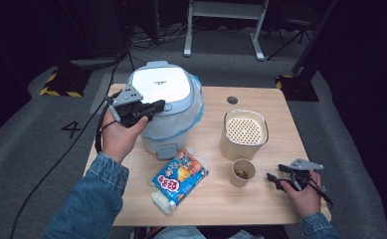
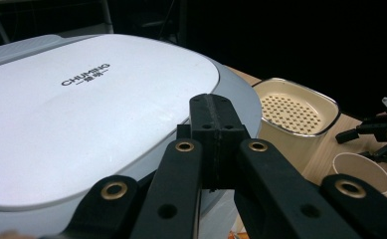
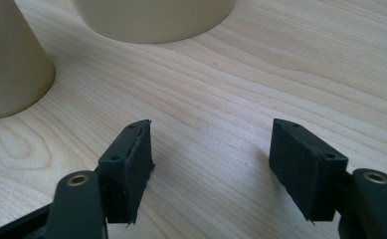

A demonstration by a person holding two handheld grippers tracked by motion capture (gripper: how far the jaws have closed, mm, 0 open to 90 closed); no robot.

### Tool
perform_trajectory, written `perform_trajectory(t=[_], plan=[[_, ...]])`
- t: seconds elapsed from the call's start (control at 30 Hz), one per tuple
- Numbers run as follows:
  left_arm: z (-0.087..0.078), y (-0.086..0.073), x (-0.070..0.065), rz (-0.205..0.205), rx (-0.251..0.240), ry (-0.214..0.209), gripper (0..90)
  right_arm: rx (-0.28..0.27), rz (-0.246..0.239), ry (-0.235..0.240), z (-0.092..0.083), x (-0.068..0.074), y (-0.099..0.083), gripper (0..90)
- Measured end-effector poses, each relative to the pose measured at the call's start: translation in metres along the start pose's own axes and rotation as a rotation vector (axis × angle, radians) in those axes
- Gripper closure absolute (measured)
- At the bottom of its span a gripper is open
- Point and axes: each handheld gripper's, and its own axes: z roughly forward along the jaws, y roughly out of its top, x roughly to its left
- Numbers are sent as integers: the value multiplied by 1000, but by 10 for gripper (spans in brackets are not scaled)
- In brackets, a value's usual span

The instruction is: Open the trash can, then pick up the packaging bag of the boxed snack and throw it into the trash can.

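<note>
Now: left claw [image 1: 151, 107] clenched empty over the rice cooker [image 1: 163, 87], right claw [image 1: 275, 180] parted, idle on the table [image 1: 260, 199].
Cooker sits back-left on the table, lid down; the latch on its front looks like the target, so my call is to press it squarely with the shut tips, not the lid panel. Count, left to right: one cooker, one snack pack [image 1: 179, 179], one paper cup [image 1: 242, 172], one perforated-lid canister [image 1: 244, 133]. Right claw holds nothing, near the cup.

Denim sleeves [image 1: 89, 204] — black two-jaw grippers, brass rivets [image 2: 184, 146], grey three-cornered plates [image 1: 127, 94], black cables [image 1: 56, 159].
</note>
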Motion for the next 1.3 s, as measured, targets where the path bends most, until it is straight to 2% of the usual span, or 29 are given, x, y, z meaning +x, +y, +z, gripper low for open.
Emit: perform_trajectory(t=[0.07, 0.1, 0.13, 0.33, 0.4, 0.43, 0.47, 0.5, 0.53, 0.6, 0.67, 0.83, 0.97, 1.03, 1.13, 1.3], plan=[[0, 2, -2, 7, 17, 16, 900, 0, 0, 0, 0, 0, 0, 336], [0, 4, -6, 29, 42, 31, 900, 0, 0, 0, 0, 0, 0, 336], [0, 4, -6, 29, 42, 31, 900, 0, 0, 0, 0, 0, 0, 336], [1, 1, -4, 11, 17, 14, 900, 0, 1, 1, 0, 0, 0, 336], [-1, 0, -2, -19, 10, -22, 900, 0, 1, 1, 0, 0, 0, 336], [-2, -3, -1, -47, -22, -54, 744, 0, 1, 1, 0, 0, 0, 336], [-2, -3, -1, -47, -22, -54, 671, 0, 1, 1, 0, 0, 0, 336], [-4, -5, -2, -55, -30, -65, 671, 0, 1, 1, 0, 0, 0, 336], [-6, -6, -3, -49, -37, -79, 609, 0, 1, 2, 0, 0, 0, 336], [-12, -8, -7, -30, -38, -104, 539, 0, 1, 2, 0, 0, 0, 336], [-17, -10, -13, -6, -33, -140, 518, 0, 2, 2, 0, 0, 0, 336], [-22, -20, -25, 49, 19, -151, 473, 0, 1, 2, 0, 0, 0, 336], [-19, -31, -29, 52, 50, -145, 445, 0, 1, 1, 0, 0, 0, 336], [-16, -39, -30, 52, 68, -140, 431, 0, 1, 2, 0, 0, 0, 336], [-12, -52, -34, 32, 85, -155, 427, 0, -3, 4, 0, 0, 0, 334], [-2, -75, -36, 30, 138, -143, 422, 1, -4, 6, 1, -1, 1, 332]])
